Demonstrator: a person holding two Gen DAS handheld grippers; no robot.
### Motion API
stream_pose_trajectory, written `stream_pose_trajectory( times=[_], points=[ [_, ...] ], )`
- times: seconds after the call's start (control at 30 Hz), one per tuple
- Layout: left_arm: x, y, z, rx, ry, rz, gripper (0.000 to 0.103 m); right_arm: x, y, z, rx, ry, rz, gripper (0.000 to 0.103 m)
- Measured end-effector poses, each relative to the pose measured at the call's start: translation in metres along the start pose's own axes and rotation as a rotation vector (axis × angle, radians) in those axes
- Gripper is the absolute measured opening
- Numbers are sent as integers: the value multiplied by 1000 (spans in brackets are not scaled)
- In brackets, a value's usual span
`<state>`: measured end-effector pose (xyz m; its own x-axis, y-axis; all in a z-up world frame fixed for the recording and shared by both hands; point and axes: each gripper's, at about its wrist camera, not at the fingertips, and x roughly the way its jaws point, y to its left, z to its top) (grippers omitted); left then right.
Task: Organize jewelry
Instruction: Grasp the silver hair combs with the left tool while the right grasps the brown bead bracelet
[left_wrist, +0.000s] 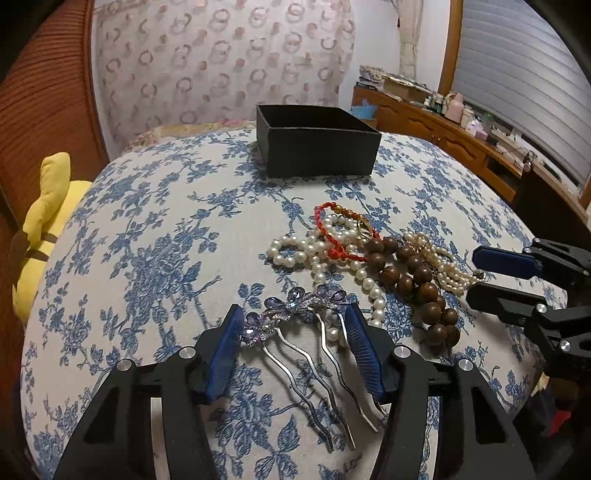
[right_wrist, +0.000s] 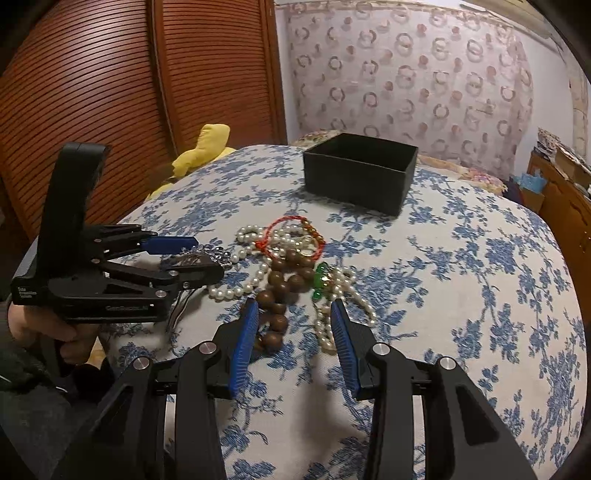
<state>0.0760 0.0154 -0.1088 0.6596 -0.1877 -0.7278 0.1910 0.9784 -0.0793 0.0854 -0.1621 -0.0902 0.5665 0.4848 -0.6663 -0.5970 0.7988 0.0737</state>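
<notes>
A purple-gemmed silver hair comb (left_wrist: 295, 321) lies on the floral cloth between the open jaws of my left gripper (left_wrist: 293, 314), its ends near or touching the pads. Behind it lie a white pearl necklace (left_wrist: 314, 254), a red cord bracelet (left_wrist: 340, 236), a brown wooden bead bracelet (left_wrist: 417, 280) and a small pearl strand (left_wrist: 447, 269). My right gripper (right_wrist: 293, 310) is open just in front of the wooden beads (right_wrist: 284, 284) and the small pearl strand with green beads (right_wrist: 332, 295). An open black box (right_wrist: 360, 171) stands farther back; it also shows in the left wrist view (left_wrist: 317, 144).
The cloth (left_wrist: 147, 258) covers a rounded table. A yellow plush toy (left_wrist: 40, 229) sits at its left edge. A wooden slatted wardrobe (right_wrist: 92, 92) stands at the left, a wooden sideboard (left_wrist: 443, 129) with clutter at the right. The left gripper (right_wrist: 184, 258) shows in the right wrist view.
</notes>
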Motion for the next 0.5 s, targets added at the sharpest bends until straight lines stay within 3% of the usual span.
stream_pose_trajectory(
  times=[0.5],
  points=[
    [-25, 22, 2, -52, -82, 17, 55, 38, 4, 15, 53, 91, 47, 43]
  ],
)
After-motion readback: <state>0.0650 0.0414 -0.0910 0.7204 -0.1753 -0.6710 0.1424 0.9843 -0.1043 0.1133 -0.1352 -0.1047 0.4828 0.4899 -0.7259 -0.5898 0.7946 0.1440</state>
